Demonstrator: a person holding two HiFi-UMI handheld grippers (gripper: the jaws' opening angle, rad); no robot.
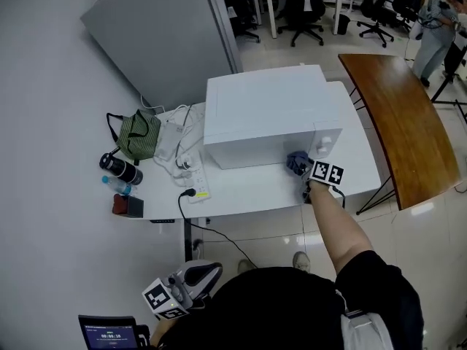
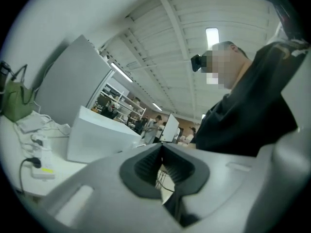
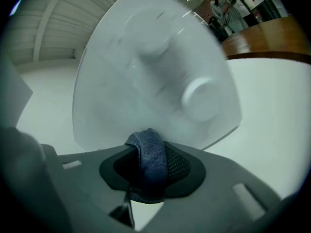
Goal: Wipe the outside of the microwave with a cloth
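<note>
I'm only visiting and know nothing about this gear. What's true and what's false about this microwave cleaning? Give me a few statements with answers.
1. The right gripper is clamped on a blue cloth. True.
2. The cloth is on top of the microwave. False: it is low at the microwave's front, near the side with the knob.
3. The left gripper holds a second cloth. False: its jaws are together with nothing between them, and it is held low by the person's body.
4. A green bag lies on the white table, left of the microwave. True.
</note>
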